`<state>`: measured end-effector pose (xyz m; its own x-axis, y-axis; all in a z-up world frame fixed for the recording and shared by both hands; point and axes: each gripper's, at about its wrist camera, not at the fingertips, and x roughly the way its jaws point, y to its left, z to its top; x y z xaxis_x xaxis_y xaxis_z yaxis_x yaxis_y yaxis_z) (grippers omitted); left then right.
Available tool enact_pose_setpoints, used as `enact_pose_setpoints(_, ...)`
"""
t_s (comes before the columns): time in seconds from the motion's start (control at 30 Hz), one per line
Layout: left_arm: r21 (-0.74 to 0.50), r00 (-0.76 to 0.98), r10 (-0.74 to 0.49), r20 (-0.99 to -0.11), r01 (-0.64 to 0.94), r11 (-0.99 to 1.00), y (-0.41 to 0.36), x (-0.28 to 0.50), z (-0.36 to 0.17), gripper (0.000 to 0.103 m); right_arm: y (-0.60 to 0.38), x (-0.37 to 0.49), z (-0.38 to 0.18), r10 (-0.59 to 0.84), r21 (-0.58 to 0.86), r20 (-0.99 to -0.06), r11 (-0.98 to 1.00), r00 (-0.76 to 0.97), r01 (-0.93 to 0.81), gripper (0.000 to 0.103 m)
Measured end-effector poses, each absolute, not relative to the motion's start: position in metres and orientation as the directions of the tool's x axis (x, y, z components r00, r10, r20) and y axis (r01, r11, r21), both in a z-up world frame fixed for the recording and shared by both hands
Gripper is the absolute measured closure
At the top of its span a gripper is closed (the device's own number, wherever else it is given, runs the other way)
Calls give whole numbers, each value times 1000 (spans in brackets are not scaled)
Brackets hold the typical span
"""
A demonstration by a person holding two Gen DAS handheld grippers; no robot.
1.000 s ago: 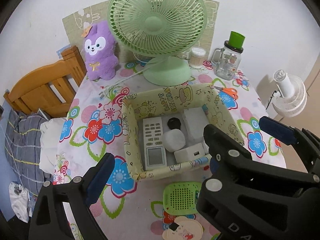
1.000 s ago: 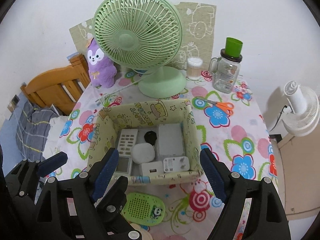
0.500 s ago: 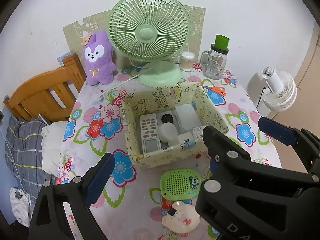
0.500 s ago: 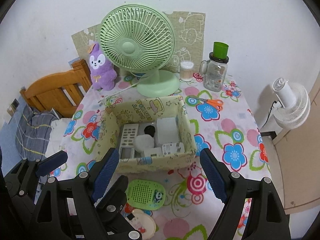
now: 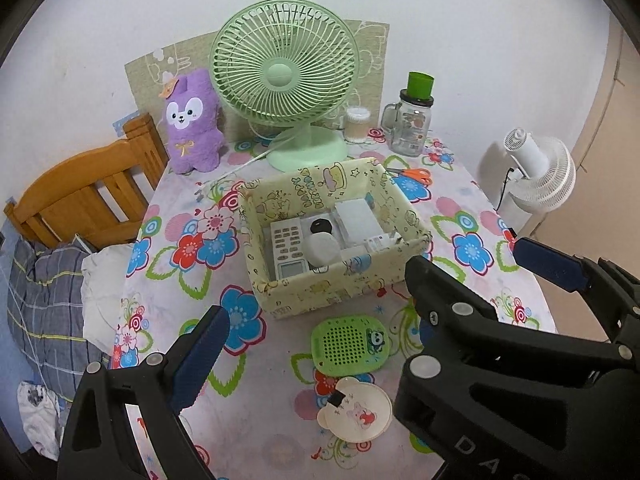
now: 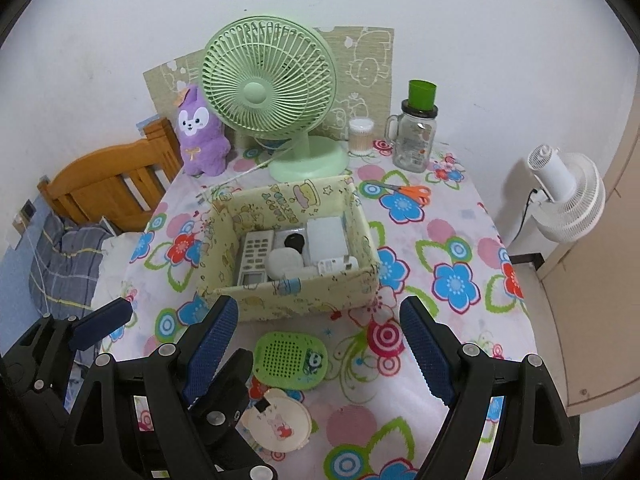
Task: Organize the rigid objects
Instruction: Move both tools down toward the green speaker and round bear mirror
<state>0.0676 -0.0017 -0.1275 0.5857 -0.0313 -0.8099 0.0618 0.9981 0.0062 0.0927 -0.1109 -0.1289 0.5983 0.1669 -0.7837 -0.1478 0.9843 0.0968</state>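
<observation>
From my left wrist camera, the left claw point(image 5: 312, 344) hangs spread wide and empty above the near part of the table point(image 5: 472, 200). Between its fingers lies the green perforated case point(image 5: 350, 346), flat on the flowered cloth, with the round cream bear-shaped case point(image 5: 356, 410) just in front of it. Beyond both sits the yellow cartoon box point(image 5: 332, 236); in it I see a white remote point(image 5: 288, 246), a white round puck point(image 5: 322, 250), a small black disc point(image 5: 321, 225) and a flat white block point(image 5: 356, 222) packed side by side. My right claw's arm crosses the right of this picture and hides part of the table there. Behind the box stand the green fan point(image 5: 284, 72), the purple plush point(image 5: 192, 120), a cotton-swab tub point(image 5: 357, 125) and a glass mug with a green cap point(image 5: 412, 124). Orange scissors point(image 5: 414, 175) lie just beside the box's far right corner.

From my right wrist camera, the right claw point(image 6: 316, 350) is likewise released, fingers well apart with nothing pinched. The green case point(image 6: 292, 360) lies between them, the bear case point(image 6: 280, 422) nearer me. The left claw's black frame partly covers the bear case's left edge. The box point(image 6: 288, 248) stands straight ahead. A white floor fan point(image 6: 568, 196) stands off the table's right side, a wooden bed frame point(image 6: 112, 184) off its left.
</observation>
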Motion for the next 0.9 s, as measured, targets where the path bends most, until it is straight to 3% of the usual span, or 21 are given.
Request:
enact_pose_setpoints(0.4,-9,593,-69,-802,104,995,-5,46,-139,6,-121,69,-140,128,78,-788,991,603,-108,18)
enact_pose_setpoints(0.9,-49,575,-130,-808,154,987,-1,36,-193,6,-132,61,-201,111,75,-839,993,532,-89,18)
